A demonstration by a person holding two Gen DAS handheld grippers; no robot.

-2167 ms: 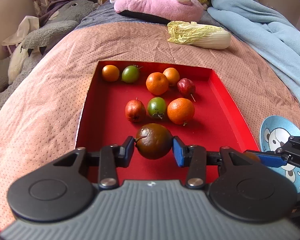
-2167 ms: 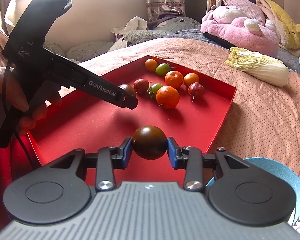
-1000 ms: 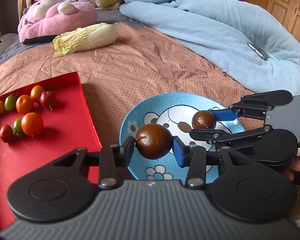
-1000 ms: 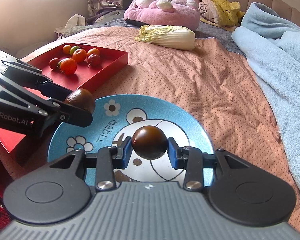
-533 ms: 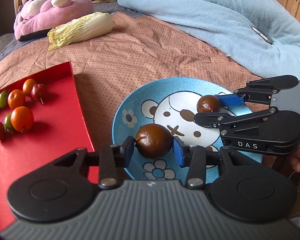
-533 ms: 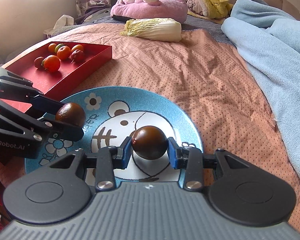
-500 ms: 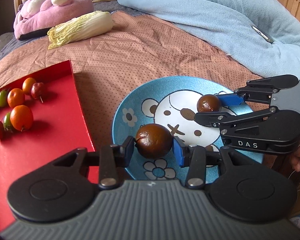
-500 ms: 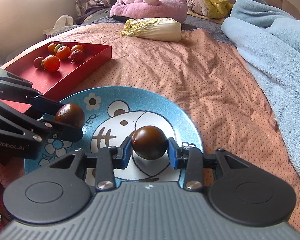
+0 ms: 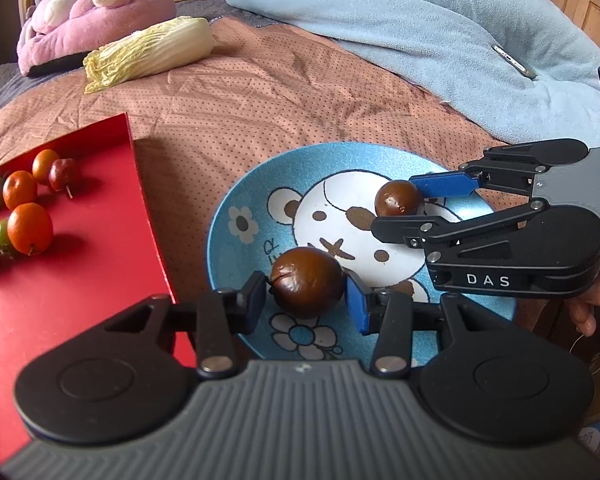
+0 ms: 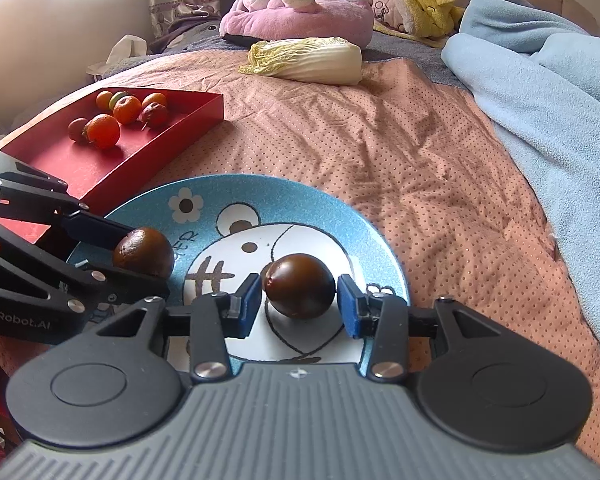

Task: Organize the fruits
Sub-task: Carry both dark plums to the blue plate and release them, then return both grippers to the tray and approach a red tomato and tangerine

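A blue bear-print plate (image 9: 244,200) lies on the bed beside a red tray (image 9: 80,280). My left gripper (image 9: 306,302) is open around a dark brown fruit (image 9: 307,280) that rests on the plate's near edge, with small gaps to both pads. My right gripper (image 10: 298,306) is open around a second dark brown fruit (image 10: 300,290) on the plate's centre. Each gripper shows in the other's view: the right gripper (image 9: 410,210), the left gripper (image 10: 140,252). The plate shows in the right wrist view too (image 10: 320,208).
The red tray (image 10: 112,164) holds several orange, red and green small fruits (image 9: 28,226). A napa cabbage (image 9: 148,52) and pink plush toy (image 9: 96,12) lie farther back. A blue blanket (image 9: 440,40) with a phone (image 9: 514,62) covers the right side.
Both grippers have opened slightly and let go of their dark fruits, which now sit on the plate. The grippers have lowered a little toward the plate.
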